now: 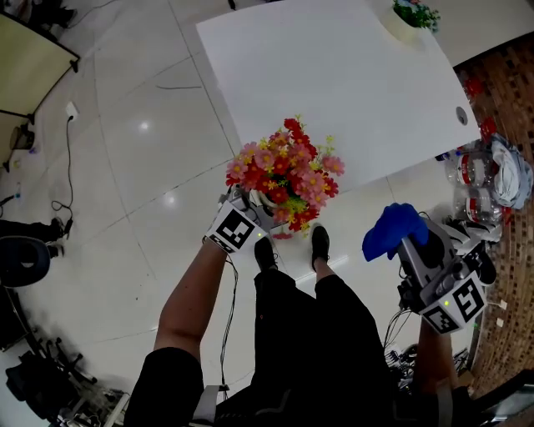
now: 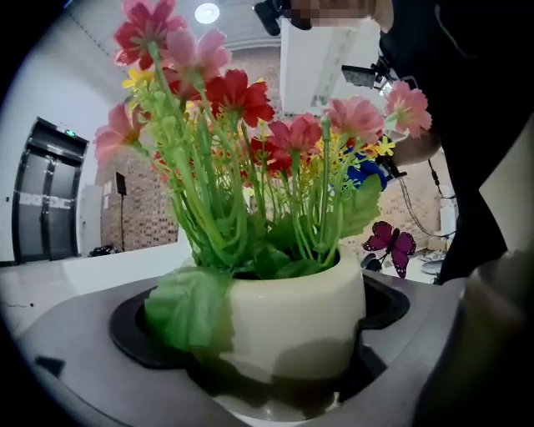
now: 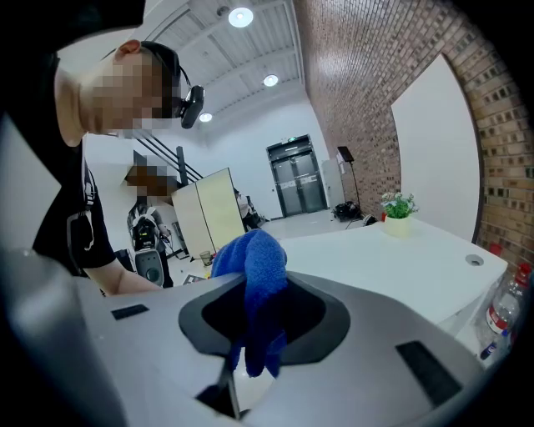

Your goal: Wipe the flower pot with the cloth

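A cream flower pot (image 2: pixel 292 317) full of red, pink and yellow artificial flowers (image 1: pixel 285 175) sits between the jaws of my left gripper (image 1: pixel 263 213). Those jaws stand wide, with dark gaps showing on both sides of the pot. In the head view the flowers hide the pot, right at the white table's near corner. I cannot tell whether the pot rests on it. My right gripper (image 1: pixel 409 242) is off to the right, shut on a bunched blue cloth (image 3: pixel 254 275) that sticks up from its jaws and is apart from the pot.
The white table (image 1: pixel 350 75) stretches away ahead, with a small potted plant (image 1: pixel 409 15) at its far corner. Bottles and bags (image 1: pixel 488 175) lie on the floor at the right. The person's shoes (image 1: pixel 319 244) stand just below the pot.
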`<act>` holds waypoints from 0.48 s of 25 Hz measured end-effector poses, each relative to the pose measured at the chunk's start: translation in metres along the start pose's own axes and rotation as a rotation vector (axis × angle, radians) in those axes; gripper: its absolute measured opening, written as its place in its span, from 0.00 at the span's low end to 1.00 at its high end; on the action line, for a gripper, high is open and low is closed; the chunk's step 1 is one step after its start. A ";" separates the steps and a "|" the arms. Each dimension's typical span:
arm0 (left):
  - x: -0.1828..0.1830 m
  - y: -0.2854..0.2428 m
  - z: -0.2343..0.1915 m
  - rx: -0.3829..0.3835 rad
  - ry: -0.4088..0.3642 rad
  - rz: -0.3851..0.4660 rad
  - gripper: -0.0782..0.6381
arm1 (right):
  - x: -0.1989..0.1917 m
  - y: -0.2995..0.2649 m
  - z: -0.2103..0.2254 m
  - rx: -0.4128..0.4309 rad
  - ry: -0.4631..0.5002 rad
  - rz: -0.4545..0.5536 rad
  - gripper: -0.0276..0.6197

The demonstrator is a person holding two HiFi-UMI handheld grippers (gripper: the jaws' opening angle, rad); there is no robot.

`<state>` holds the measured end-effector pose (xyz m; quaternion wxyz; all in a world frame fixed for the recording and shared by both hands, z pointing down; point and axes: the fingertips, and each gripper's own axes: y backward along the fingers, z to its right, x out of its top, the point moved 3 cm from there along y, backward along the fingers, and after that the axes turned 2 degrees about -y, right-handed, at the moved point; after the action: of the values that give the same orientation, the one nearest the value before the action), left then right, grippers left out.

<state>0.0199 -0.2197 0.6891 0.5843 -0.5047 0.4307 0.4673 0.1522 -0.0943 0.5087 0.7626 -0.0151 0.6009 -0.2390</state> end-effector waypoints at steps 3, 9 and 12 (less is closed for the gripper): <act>-0.002 -0.001 0.002 0.005 -0.001 0.012 0.92 | -0.006 0.004 0.005 -0.002 0.015 -0.012 0.15; -0.005 -0.001 0.006 -0.007 -0.049 0.010 0.92 | -0.006 0.002 0.003 0.013 0.028 -0.017 0.15; -0.003 -0.002 0.003 0.003 -0.060 0.025 0.92 | -0.004 0.000 0.001 0.018 0.022 -0.013 0.15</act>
<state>0.0214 -0.2167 0.6931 0.5918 -0.4844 0.4199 0.4887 0.1529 -0.0930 0.5124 0.7544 -0.0096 0.6071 -0.2494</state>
